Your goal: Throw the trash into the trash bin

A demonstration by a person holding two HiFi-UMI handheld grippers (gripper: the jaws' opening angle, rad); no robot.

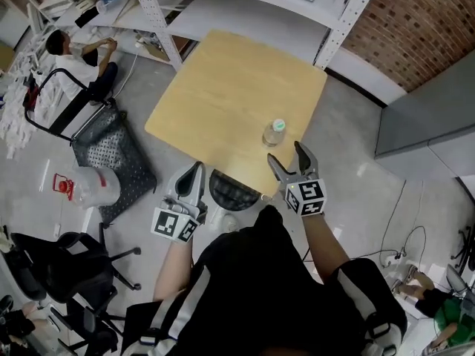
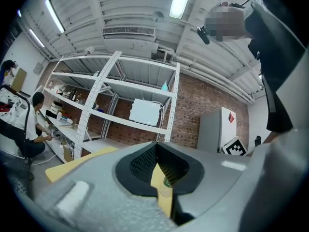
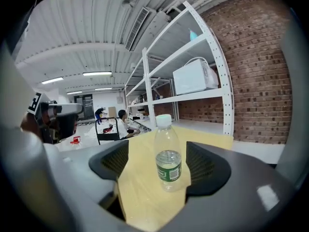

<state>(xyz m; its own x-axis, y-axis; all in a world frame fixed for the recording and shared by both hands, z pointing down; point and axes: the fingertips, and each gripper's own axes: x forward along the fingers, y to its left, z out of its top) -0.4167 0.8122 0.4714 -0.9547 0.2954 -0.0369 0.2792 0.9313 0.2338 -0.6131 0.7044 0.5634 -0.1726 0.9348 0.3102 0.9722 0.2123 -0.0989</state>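
Observation:
A clear plastic bottle with a green label and pale cap stands upright near the front edge of the wooden table. My right gripper is open just in front of it. In the right gripper view the bottle stands between the spread jaws of the right gripper, and neither pad touches it. My left gripper is shut and empty, held off the table's front left edge. Its own view of the left gripper shows only a sliver of bottle. A black mesh trash bin sits on the floor between the grippers, below the table edge.
A large black mesh basket and a clear jug lie on the floor at left. A black office chair is at lower left. A person crouches by white shelving. A grey cabinet stands at right.

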